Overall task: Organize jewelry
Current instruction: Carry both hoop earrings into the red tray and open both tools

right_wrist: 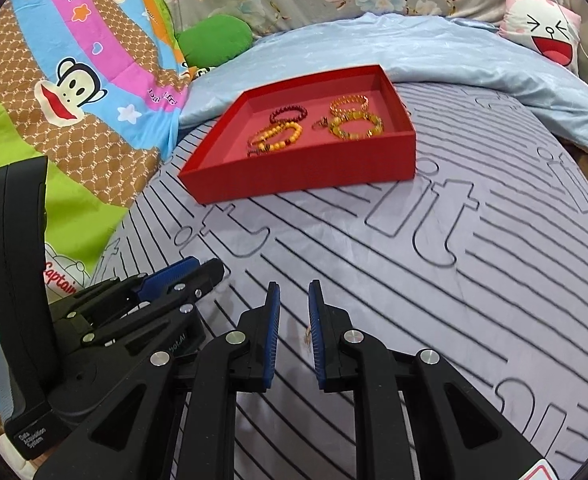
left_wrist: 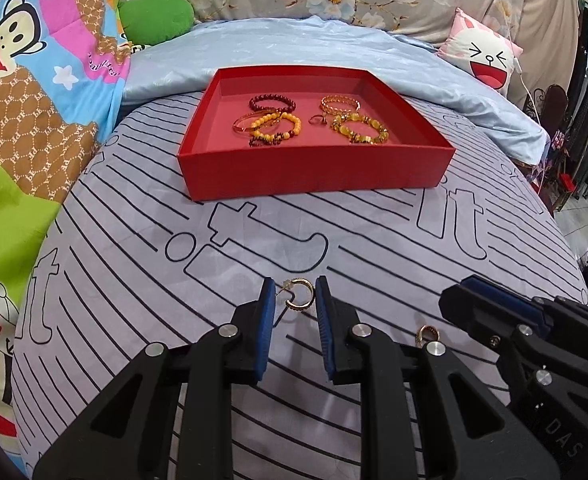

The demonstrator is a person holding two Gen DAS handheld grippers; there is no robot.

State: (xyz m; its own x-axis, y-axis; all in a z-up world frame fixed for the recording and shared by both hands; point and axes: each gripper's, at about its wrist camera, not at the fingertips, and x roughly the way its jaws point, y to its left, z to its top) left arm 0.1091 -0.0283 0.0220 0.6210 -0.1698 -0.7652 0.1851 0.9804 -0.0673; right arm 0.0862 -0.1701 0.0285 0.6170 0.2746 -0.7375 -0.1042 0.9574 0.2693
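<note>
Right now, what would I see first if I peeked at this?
The bright red tray in the middle of the striped bed pops out first, with colourful beaded bracelets inside. Up close, a tiny gold hoop earring is held between the left gripper's blue pads.

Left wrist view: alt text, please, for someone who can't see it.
Left tongs grip a gold hoop earring above a striped bedsheet. Ahead, a red tray holds beaded bracelets; the right tongs sit alongside.

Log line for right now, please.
left gripper: shut on gold hoop earring | right gripper: nearly shut, hold unclear | red tray: bracelets inside
</note>
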